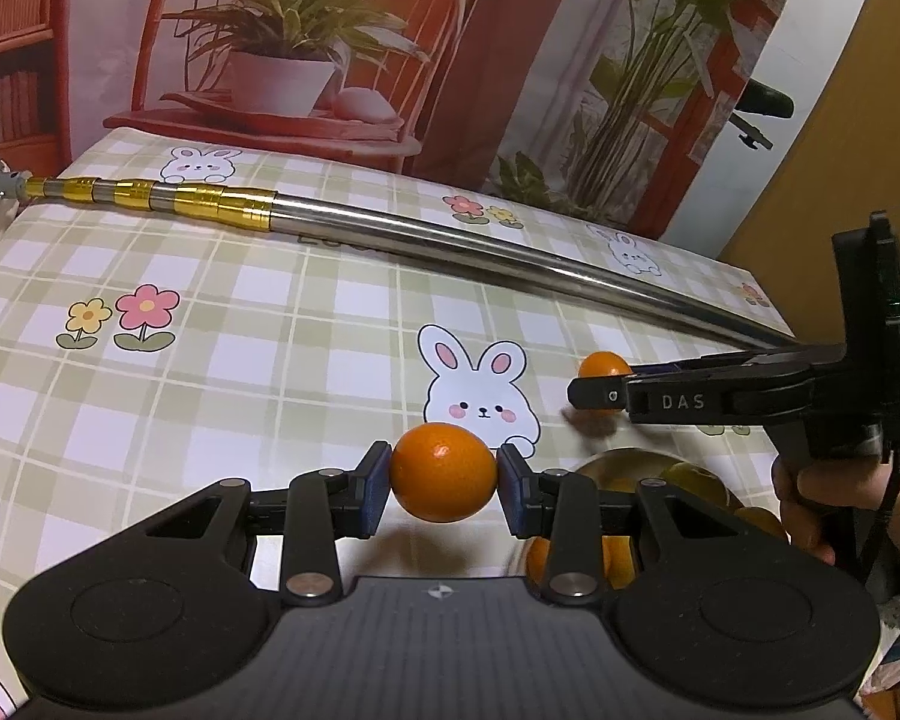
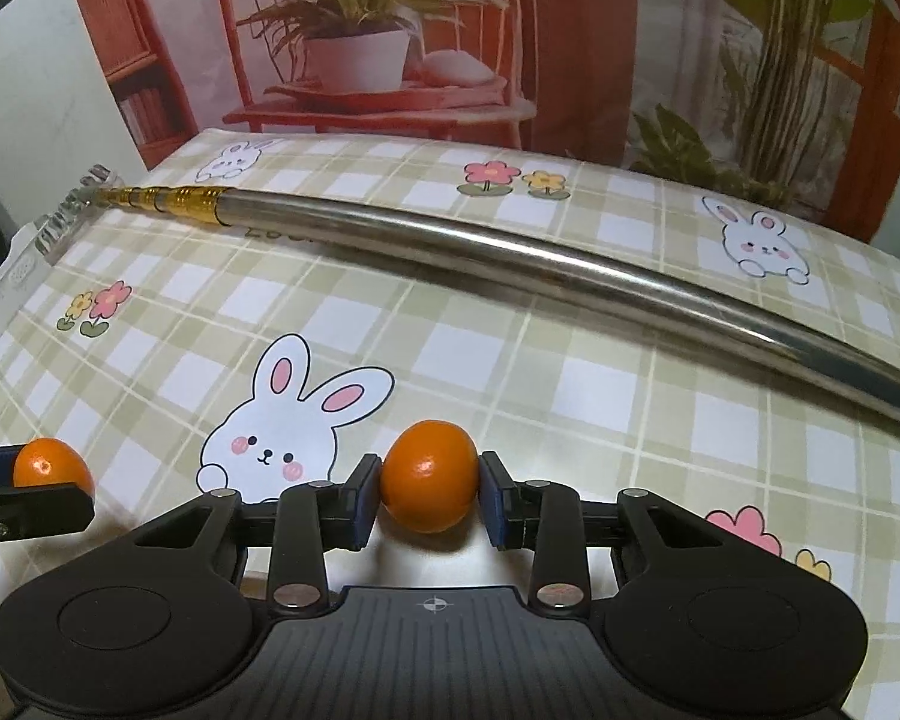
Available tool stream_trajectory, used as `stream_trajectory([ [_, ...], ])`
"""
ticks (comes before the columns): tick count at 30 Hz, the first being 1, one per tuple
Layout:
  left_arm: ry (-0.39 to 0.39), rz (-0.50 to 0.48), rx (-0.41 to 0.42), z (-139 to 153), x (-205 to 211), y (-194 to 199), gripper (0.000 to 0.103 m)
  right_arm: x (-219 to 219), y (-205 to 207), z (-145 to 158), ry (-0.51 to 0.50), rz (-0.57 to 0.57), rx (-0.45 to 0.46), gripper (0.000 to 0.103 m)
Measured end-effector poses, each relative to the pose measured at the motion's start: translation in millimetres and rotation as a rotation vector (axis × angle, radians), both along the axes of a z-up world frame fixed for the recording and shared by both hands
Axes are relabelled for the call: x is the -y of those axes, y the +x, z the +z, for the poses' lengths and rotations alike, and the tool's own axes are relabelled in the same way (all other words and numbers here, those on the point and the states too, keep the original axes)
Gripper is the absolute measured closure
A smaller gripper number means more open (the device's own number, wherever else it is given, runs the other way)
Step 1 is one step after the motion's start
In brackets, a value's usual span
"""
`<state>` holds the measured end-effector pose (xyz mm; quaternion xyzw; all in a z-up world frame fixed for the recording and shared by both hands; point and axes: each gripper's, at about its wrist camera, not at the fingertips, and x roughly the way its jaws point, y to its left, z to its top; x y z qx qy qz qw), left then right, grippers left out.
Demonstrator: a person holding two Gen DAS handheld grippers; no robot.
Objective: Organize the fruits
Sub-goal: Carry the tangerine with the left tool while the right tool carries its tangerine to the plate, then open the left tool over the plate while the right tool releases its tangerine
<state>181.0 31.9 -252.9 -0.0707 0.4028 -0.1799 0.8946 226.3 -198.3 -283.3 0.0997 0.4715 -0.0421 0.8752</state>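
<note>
Fruit fills both sets of jaws: each gripper pinches one small, glossy orange citrus; both are smooth-skinned and slightly oval, with a bright highlight on the peel. The left gripper (image 1: 443,479) clamps its orange fruit (image 1: 443,473) by the two ends between blue pads, holding it above the tablecloth (image 1: 240,324), with a soft shadow under it; the right gripper (image 2: 429,491) pinches a second orange fruit (image 2: 429,476) the same way, low over the cloth and near a printed rabbit. From the left wrist view, the right gripper reaches in from the right side, a hand (image 1: 810,498) around its handle, and its fruit shows past the black finger; from the right wrist view, the left gripper's fruit shows at the left edge. Below the left gripper's right finger sits a metal bowl (image 1: 618,462), partly hidden, with more orange and yellowish fruit inside. The cloth is a pale green plaid with rabbits and flowers; a long telescopic metal pole (image 2: 510,264) with gold bands lies across it, well beyond both fruits; behind stands a backdrop (image 2: 360,48) showing a potted plant on a red chair.
</note>
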Motion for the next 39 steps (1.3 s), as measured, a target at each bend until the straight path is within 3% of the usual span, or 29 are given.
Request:
stream_trajectory([
  [9, -0.006, -0.017, 0.031, 12, 7, -16, 0.063, -5, -28, 33, 0.015, -0.002, 0.101, 0.072],
  [20, -0.021, -0.047, 0.038, 17, 16, -41, 0.063, -21, -93, 66, 0.063, -0.056, 0.208, 0.071],
  [33, 0.007, -0.102, 0.03, 10, 28, -73, 0.063, -42, -171, 61, 0.114, -0.126, 0.277, 0.071],
  [39, 0.037, -0.134, 0.044, 9, 34, -84, 0.063, -60, -186, 52, 0.105, -0.085, 0.26, 0.071],
])
